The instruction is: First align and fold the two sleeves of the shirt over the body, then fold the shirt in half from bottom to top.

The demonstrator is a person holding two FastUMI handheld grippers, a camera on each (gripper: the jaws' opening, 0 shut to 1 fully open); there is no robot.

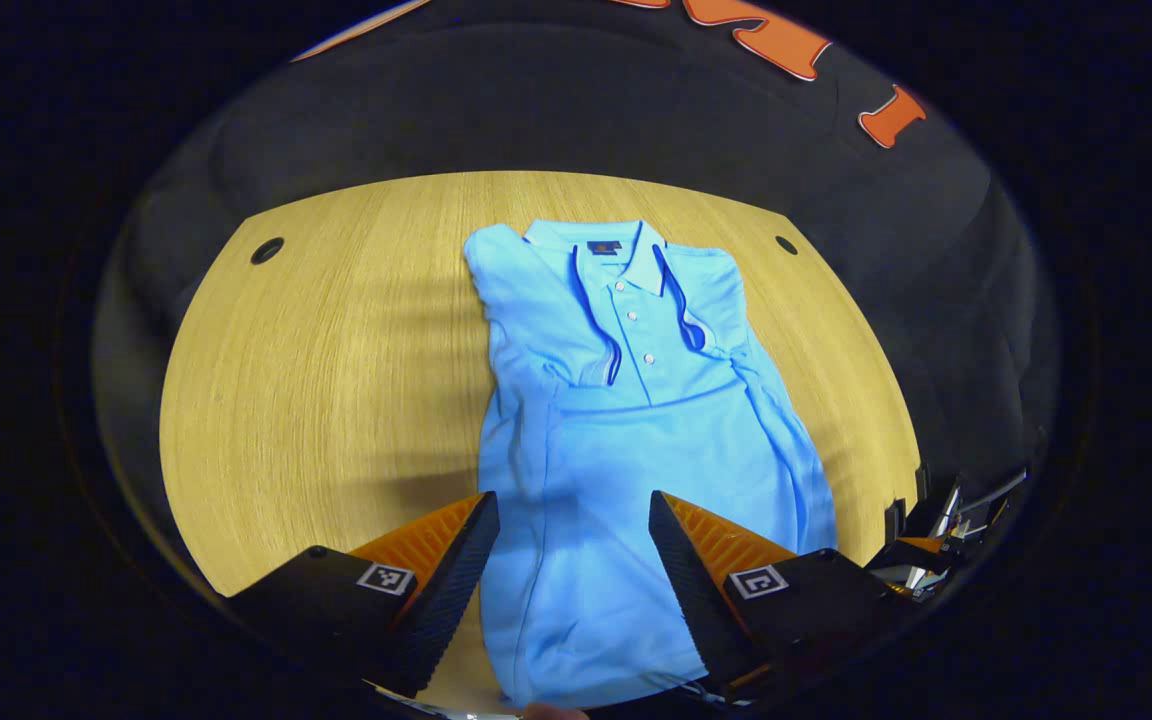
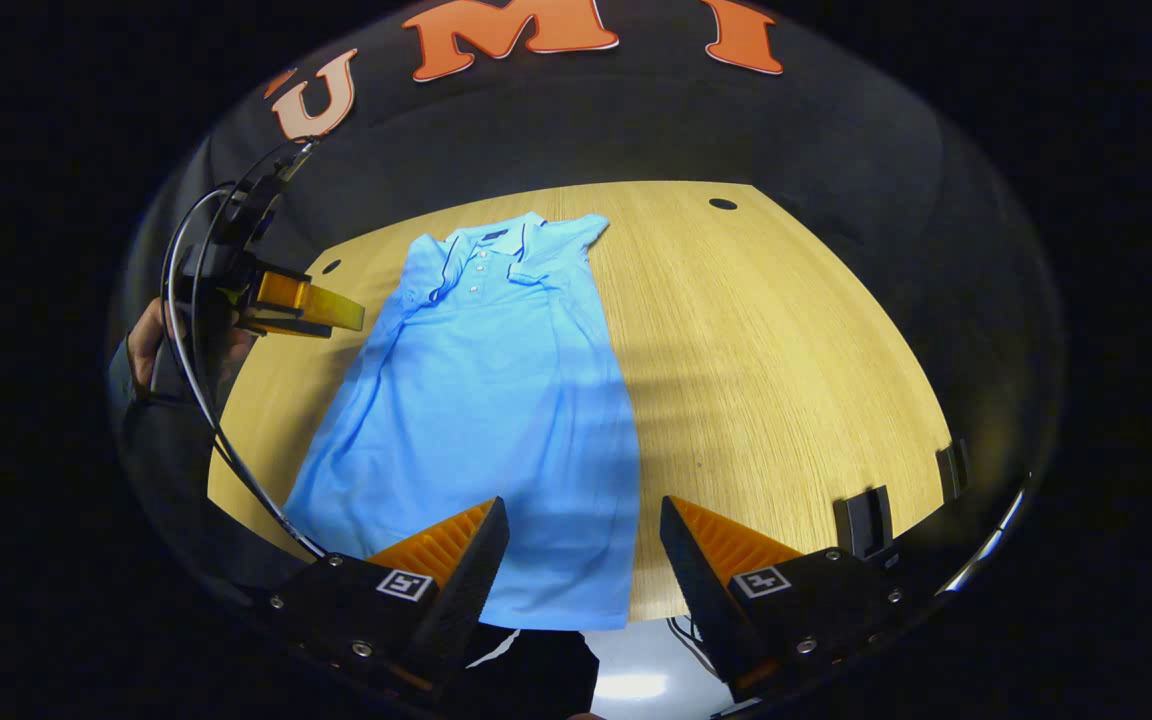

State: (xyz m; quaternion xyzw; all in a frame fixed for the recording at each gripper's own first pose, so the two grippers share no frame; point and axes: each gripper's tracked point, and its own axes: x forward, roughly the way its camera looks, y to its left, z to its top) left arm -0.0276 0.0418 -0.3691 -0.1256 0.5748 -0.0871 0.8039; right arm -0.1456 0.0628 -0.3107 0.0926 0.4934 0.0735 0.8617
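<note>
The wooden table point(image 1: 316, 380) carries the light blue polo shirt point(image 1: 626, 440), which lies flat on its back along the middle of the top, collar at the far side and hem at the near edge. Two small dark round holes point(image 1: 267, 250) sit in the far corners of the tabletop, one on each side of the collar.

In the left gripper view, the left gripper point(image 1: 574, 560) hovers over the lower part of the shirt with its jaws spread wide and nothing between them; whether the fingertips touch the cloth cannot be told. In the right gripper view, the right gripper point(image 2: 584, 565) hangs over the near hem with its jaws likewise wide apart and empty, one finger above the cloth and the other above bare wood. That view also shows the left gripper off to the side, above the table's edge beside the shirt, held in a hand point(image 2: 151, 340).

Both sleeves already lie folded in over the body, so the shirt forms a long narrow shape. The collar point(image 1: 626, 262) has dark piping, and three pale buttons run down the placket point(image 1: 636, 320). The lower half lies unfolded, with soft creases along its edges.
</note>
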